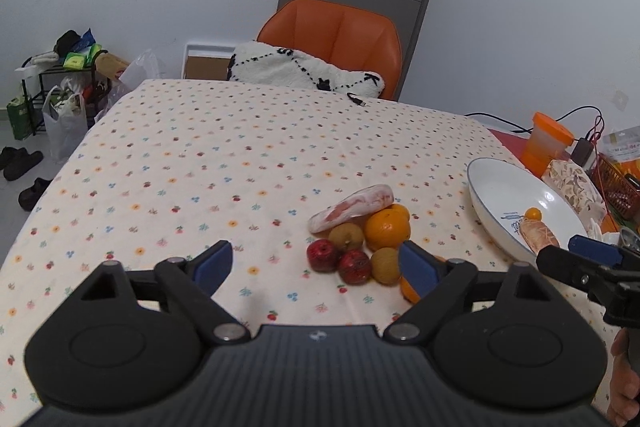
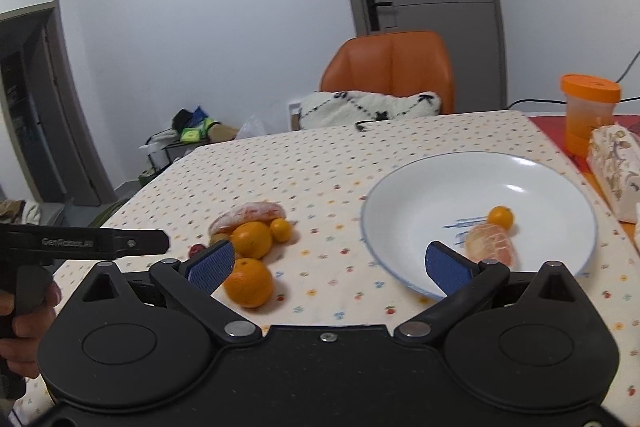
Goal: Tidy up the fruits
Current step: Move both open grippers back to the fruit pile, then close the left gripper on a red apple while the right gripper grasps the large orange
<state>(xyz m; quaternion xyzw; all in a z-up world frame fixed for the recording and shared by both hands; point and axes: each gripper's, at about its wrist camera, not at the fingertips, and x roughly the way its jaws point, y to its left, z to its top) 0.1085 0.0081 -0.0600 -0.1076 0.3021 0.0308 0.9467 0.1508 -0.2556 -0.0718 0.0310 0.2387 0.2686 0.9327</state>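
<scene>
Fruit in a mixed pile (image 1: pixel 360 239) lies just ahead of the left gripper (image 1: pixel 316 267), whose blue-padded jaws are spread and empty. The right gripper (image 2: pixel 332 263), also spread wide and empty, hovers at the white round plate's (image 2: pixel 404 187) near rim, where a peeled citrus piece (image 2: pixel 490 243) and a small orange kumquat (image 2: pixel 501 217) rest.

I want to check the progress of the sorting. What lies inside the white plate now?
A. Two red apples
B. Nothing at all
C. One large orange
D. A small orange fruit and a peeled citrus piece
D: the right wrist view shows the white plate holding a small orange fruit and a peeled citrus piece.
</scene>
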